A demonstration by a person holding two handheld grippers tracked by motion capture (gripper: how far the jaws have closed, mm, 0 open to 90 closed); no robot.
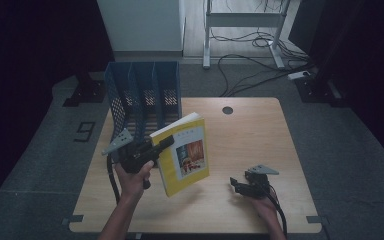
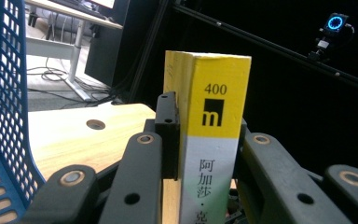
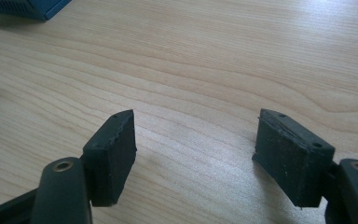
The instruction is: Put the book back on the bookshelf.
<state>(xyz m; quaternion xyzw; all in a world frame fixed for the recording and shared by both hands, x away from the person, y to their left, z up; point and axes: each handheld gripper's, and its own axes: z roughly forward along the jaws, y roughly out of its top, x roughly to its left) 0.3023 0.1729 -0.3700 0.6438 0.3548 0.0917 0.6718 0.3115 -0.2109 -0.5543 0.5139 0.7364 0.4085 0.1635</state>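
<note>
The left gripper [image 1: 164, 143] clamps a yellow book [image 1: 185, 152] by its spine, holding it upright, seemingly just clear of the table [image 1: 260, 135], near the blue file rack [image 1: 142, 97]. At the near right, the right gripper [image 1: 236, 184] hovers low over bare wood, jaws wide and empty

A laboratory recording room: black curtained walls, loose black cables [image 1: 260, 55] on grey carpet beyond the grippers, a white metal desk frame [image 1: 242, 22], and a blue-ringed tracking camera [image 2: 334, 23] on a black rail.
</note>
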